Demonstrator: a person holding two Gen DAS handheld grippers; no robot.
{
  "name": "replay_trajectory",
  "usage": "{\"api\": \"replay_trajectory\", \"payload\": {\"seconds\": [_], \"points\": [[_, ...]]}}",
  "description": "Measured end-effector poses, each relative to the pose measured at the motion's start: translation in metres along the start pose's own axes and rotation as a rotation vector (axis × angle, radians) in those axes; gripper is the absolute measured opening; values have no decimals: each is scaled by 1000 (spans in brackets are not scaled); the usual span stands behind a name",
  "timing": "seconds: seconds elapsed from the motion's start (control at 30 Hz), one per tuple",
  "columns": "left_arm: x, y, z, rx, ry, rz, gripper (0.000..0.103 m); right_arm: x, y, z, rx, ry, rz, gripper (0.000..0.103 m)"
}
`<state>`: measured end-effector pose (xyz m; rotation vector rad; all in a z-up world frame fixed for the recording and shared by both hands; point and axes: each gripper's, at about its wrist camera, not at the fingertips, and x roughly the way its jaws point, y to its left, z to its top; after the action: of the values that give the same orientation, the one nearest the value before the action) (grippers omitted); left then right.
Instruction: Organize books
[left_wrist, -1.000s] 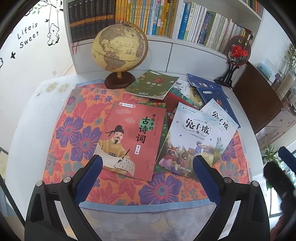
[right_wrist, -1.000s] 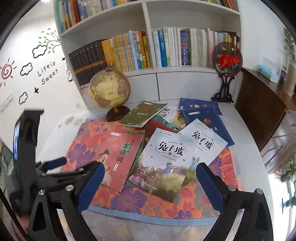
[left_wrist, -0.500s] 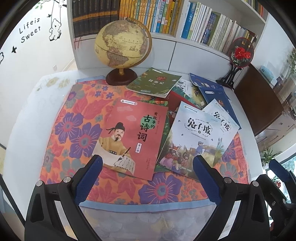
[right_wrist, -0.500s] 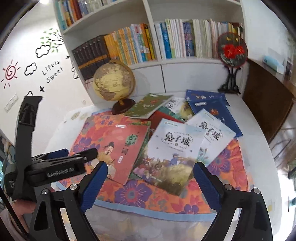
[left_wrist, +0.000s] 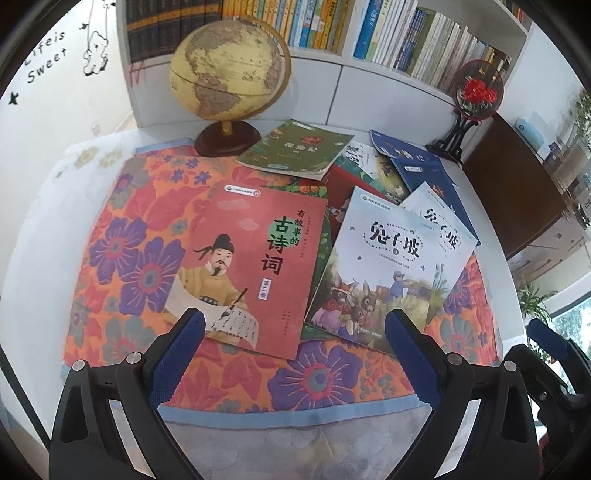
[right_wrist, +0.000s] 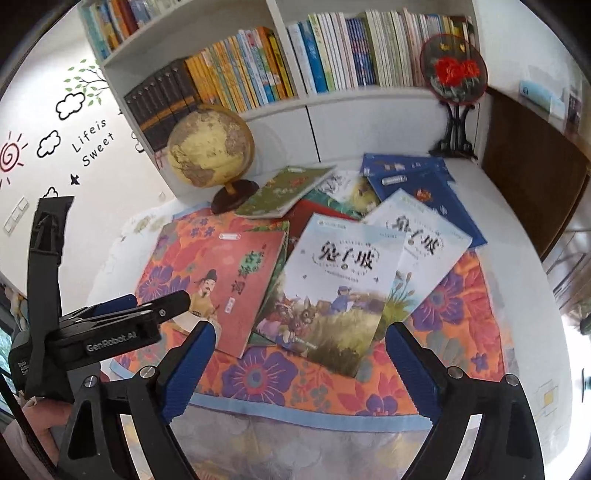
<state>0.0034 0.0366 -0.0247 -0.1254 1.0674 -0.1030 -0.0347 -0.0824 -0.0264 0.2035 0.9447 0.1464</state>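
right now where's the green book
The green book lies flat at the far side of the spread, just right of the globe base, overlapping the other books; in the right wrist view it sits centre, behind the red poetry book.

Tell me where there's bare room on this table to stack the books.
The floral cloth is bare left of the red book, below the globe. A bare strip of table runs right of the blue books. The middle and right of the cloth are crowded with overlapping books.

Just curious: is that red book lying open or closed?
Closed: the red book lies flat on the flowered cloth, front cover up, no pages showing.
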Motion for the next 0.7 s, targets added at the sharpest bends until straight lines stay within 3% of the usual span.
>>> {"api": "replay_trajectory", "payload": {"seconds": [0.1,0.17,0.23,0.37,0.47,0.6,0.7], "points": [[21,4,1,13,30,10,98,22,-17,-3,32,50,-1,91],[39,9,3,12,53,10,98,41,-31,-6,49,97,3,77],[60,10,6,23,80,-6,97,62,-45,-7,72,139,9,76],[100,-8,9,96,115,-86,97,111,-77,-11,164,200,41,63],[129,-36,10,202,125,-106,97,138,-93,-11,221,220,34,59],[162,-49,8,240,193,-95,97,160,-103,-12,259,257,46,59],[161,-62,3,311,164,-108,98,162,-103,-14,260,253,45,60]]}}
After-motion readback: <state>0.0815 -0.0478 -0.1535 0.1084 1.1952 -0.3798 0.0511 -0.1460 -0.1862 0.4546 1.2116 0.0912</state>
